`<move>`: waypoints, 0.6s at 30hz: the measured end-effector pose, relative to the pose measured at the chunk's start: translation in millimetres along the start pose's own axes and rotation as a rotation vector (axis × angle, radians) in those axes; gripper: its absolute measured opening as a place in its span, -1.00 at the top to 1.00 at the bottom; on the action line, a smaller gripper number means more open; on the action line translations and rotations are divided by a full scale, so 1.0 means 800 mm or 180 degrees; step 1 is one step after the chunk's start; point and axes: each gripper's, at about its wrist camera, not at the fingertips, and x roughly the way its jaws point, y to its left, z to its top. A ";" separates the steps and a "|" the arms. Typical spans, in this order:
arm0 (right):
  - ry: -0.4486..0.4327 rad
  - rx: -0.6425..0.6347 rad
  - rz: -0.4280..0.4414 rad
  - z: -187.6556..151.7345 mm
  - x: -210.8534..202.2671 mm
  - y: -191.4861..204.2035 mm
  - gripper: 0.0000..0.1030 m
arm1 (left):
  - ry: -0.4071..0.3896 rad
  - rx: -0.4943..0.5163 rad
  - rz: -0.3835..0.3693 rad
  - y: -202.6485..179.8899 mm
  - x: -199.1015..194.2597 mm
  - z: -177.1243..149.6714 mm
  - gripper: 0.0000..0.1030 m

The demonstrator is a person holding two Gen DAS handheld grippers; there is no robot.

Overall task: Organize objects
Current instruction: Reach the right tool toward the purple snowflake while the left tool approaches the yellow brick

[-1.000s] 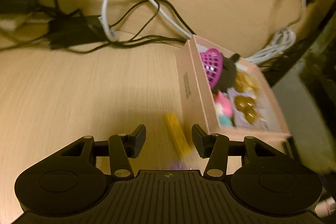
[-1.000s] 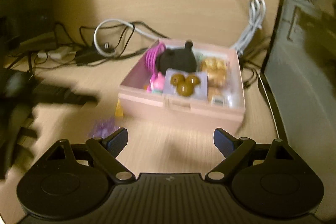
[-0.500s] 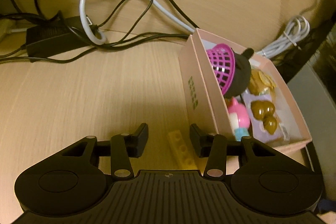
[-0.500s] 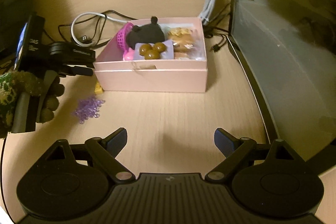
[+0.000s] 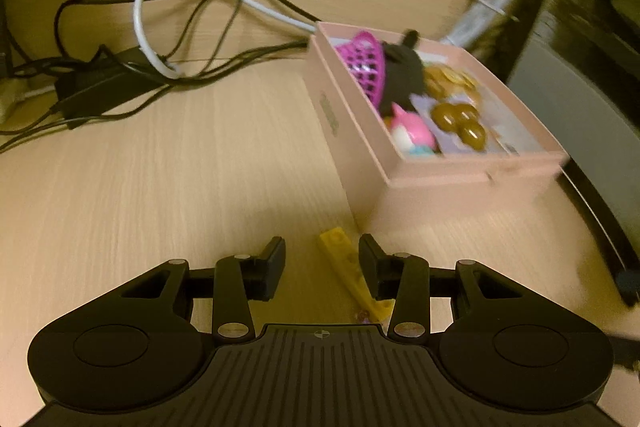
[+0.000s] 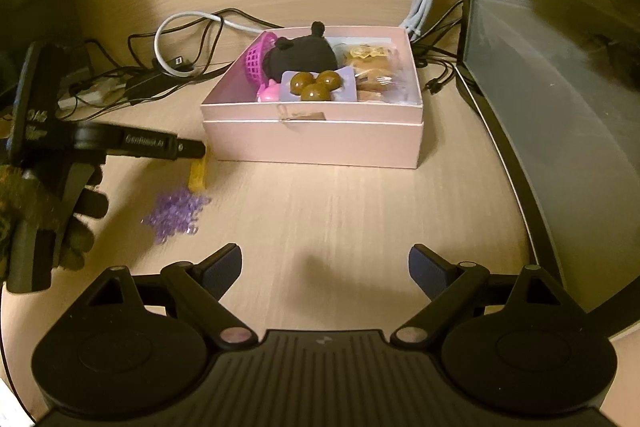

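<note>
A: Where's the yellow brick [image 5: 352, 269] just now?

B: Flat on the wooden desk [image 5: 160, 179], just off the near-left corner of the pink box [image 6: 312, 141]. The left gripper [image 5: 322, 259] has its fingers parted on either side of it, nothing held yet; the brick lies at a slant, closer to the right-hand finger.

A: So how would you close on it?

B: I'd turn the wrist so the pads meet the long sides squarely, centre it, drop low, then squeeze. It's a thin piece; a skewed pinch could flick it against the box wall. Then lift clear of the rim before going over.

A: And the other hand?

B: The right gripper [image 6: 324, 271] hangs wide open and empty over bare desk, nearer than the box.

A: Anything else loose?

B: A scatter of purple beads [image 6: 174, 213] near the brick. The left view is blurred, so I can't say whether any touch it.

A: The surroundings?

B: Pale wood grain, a tangle of cables [image 6: 184, 43] at the far left, a dark glass-sided case [image 6: 560, 75] along the right.
</note>
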 end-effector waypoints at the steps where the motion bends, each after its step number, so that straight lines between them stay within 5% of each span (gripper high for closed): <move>1: 0.0001 -0.0006 0.0002 -0.001 0.000 0.001 -0.80 | 0.0015 0.0035 -0.0037 -0.003 -0.005 -0.005 0.13; 8: 0.0009 -0.0090 0.0028 -0.003 0.002 0.007 -0.81 | -0.0241 -0.0390 -0.0164 0.022 -0.062 -0.035 0.14; 18: 0.0047 -0.0438 0.0436 0.029 0.048 0.086 -0.78 | -0.0187 -0.0546 0.0259 0.049 -0.118 -0.066 0.14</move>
